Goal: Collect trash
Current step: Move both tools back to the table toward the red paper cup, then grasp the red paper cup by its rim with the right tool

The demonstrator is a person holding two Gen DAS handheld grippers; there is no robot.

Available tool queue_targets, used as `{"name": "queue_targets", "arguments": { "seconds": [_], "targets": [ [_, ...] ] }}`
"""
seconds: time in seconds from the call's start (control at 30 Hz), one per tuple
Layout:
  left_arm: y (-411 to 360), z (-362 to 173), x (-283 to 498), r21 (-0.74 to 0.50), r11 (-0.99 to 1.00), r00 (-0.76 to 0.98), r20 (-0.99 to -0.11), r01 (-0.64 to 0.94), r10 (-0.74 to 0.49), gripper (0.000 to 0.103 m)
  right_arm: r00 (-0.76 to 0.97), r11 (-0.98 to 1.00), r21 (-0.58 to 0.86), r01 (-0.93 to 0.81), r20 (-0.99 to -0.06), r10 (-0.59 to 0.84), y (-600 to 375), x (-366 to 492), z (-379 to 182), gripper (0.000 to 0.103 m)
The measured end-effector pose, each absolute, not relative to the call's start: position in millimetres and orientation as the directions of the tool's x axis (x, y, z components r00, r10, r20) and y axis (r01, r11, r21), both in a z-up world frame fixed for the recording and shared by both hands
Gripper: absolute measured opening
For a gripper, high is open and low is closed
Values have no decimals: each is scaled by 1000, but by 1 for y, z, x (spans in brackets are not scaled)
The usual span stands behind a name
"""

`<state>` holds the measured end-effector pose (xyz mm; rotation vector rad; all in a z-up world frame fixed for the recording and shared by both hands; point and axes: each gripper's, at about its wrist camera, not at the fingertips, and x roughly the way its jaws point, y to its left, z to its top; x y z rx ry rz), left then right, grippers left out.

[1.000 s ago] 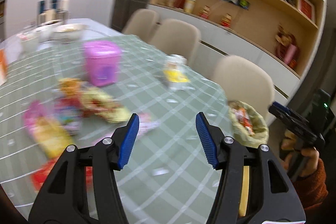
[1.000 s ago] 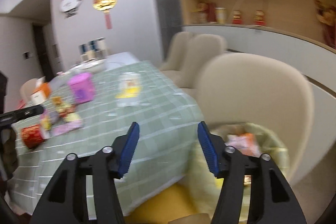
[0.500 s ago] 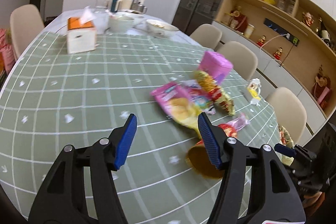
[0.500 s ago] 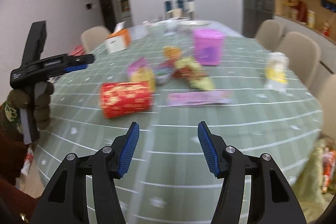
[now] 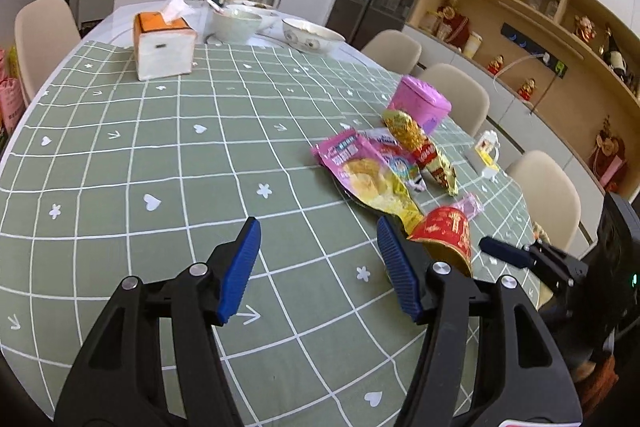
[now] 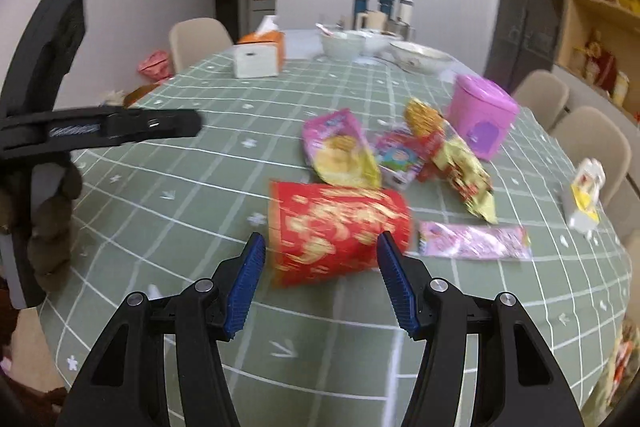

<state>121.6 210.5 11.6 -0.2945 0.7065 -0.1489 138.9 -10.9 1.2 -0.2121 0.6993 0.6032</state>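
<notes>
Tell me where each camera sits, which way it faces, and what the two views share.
Left wrist: on the left gripper, looking down its open jaws across the green table; the right gripper shows at right.
Right wrist: on the right gripper, aimed at the red cup lying on its side; the left gripper and a gloved hand show at left.
Shared: cup, snack wrappers, pink tub, tissue box.

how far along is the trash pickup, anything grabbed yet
Nothing is in hand: both hand-held grippers are open and empty. The right one lines up on the red cup lying on its side; the left hovers over bare tablecloth. Still on the table: the cup, chip bag, gold wrapper, pink wrapper and small packet. A bag at the table's edge already seems to hold some trash.
</notes>
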Motion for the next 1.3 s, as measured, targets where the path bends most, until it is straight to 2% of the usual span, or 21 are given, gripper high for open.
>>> {"name": "queue_targets", "arguments": {
  "seconds": [0.2, 0.4, 0.6, 0.73, 0.83, 1.03, 1.1, 1.17, 1.23, 1.3],
  "targets": [
    [202, -5, 157, -380, 923, 676, -663, 67, -322, 58, 648, 890, 59, -452, -664, 373, -79, 153, -5, 55],
    [182, -6, 205, -261, 959, 667, -697, 108, -265, 58, 680, 922, 13, -388, -670, 296, -110, 152, -12, 55],
    [184, -2, 253, -210, 965, 693, -672, 158, -260, 58, 669, 906, 39, -422, -661, 340, -115, 152, -16, 55],
    [184, -17, 278, -249, 956, 638, -713, 155, -290, 58, 656, 894, 62, -443, -657, 371, -111, 156, -15, 55],
    [177, -23, 277, -274, 942, 586, -738, 195, -335, 58, 656, 887, 53, -458, -654, 377, -107, 163, -13, 55],
    [150, -15, 248, -265, 901, 534, -734, 344, -420, 58, 629, 846, 42, -532, -649, 428, -89, 187, -10, 55],
    [144, -12, 239, -270, 891, 526, -730, 365, -437, 58, 607, 830, 72, -553, -649, 460, -84, 196, -11, 45],
    [142, -11, 233, -269, 890, 528, -727, 370, -439, 58, 592, 827, 105, -553, -649, 478, -83, 203, -11, 23],
    [143, -10, 230, -260, 898, 537, -729, 355, -424, 58, 588, 831, 150, -535, -640, 494, -89, 207, -11, 10],
    [148, -10, 225, -262, 910, 547, -733, 321, -404, 58, 602, 842, 174, -510, -627, 494, -99, 206, -11, 8]
  ]
}}
